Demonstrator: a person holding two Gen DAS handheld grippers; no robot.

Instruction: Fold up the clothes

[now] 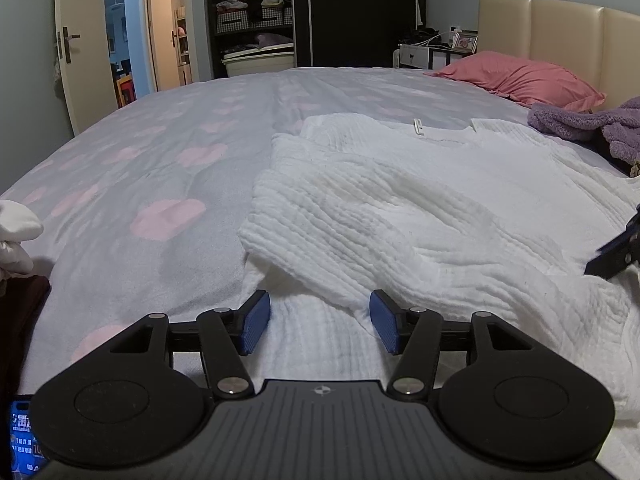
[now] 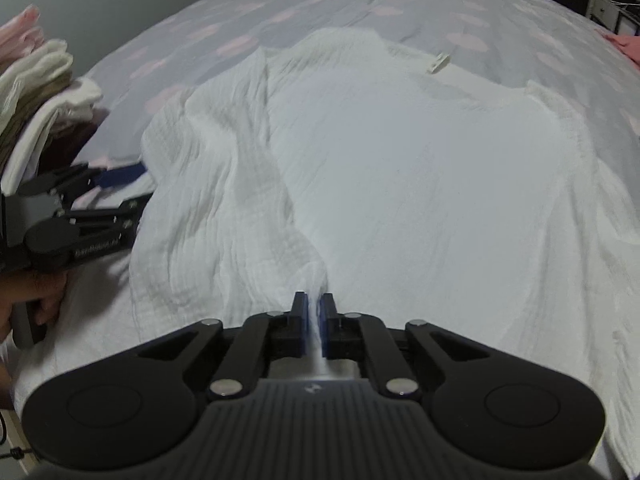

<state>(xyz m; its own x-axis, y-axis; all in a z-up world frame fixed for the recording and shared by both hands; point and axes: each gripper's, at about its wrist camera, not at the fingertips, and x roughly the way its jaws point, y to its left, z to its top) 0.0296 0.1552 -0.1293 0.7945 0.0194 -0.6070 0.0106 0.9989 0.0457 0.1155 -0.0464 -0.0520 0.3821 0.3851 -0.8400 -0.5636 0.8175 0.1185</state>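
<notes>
A white crinkled garment [image 1: 420, 216] lay spread on the bed [image 1: 160, 168], over a pale sheet printed with pink shapes, its neckline and small tag turned toward the far side and one side folded inward into a thick ridge. The left gripper [image 1: 318, 326] hovered at the garment's near edge with its jaws apart, the blue pads [image 1: 254, 326] straddling a strip of the white cloth without touching it, and the folded ridge lay just beyond the right pad. The right gripper [image 2: 315, 326] had its jaws together, clamped on a pinched pleat of the same garment, which ran from between the pads up into the spread cloth ahead. A pink pillow [image 1: 520, 78] and a purple fleecy item [image 1: 588, 122] lay near the headboard, and a stack of folded clothes [image 2: 36, 92] stood at the bed's left edge in the right wrist view, beside the hand [image 2: 36, 292] holding the left gripper
</notes>
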